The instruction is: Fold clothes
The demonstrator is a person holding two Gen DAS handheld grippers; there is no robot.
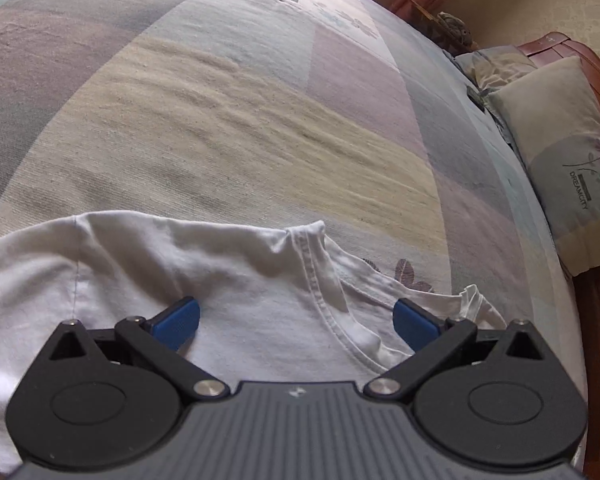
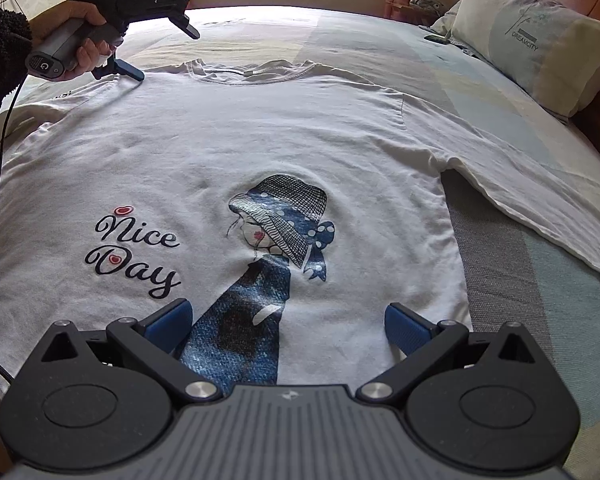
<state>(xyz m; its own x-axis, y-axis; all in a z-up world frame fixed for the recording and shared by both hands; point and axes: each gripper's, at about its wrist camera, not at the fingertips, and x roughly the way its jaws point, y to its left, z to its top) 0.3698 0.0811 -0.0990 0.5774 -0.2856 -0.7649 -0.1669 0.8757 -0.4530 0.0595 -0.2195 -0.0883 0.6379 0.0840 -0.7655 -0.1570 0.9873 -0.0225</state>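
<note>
A: White T-shirt [image 2: 260,128] lies flat, print up, on the striped bedspread [image 2: 520,264], collar toward the far edge of the bed, long sleeve [image 2: 520,184] stretched out on the pillow side

B: And the print? "Nice Day" lettering [image 2: 134,252] beside a girl in a blue hat [image 2: 276,232]

A: Right gripper [image 2: 288,326] sits low over the hem end, blue fingers [image 2: 168,322] spread wide, nothing between them, just above the printed figure

B: Left gripper [image 1: 296,318] is up at the shoulder, jaws wide apart too, the ribbed collar [image 1: 320,280] running between its fingers

A: From the right wrist view a hand [image 2: 76,40] in a dark fuzzy sleeve [image 2: 0,60] holds that tool's handle, lower finger tip touching the fabric near the collar

B: DREAMCITY pillow [image 2: 540,36] leans on the wooden headboard [image 2: 596,4]
</note>
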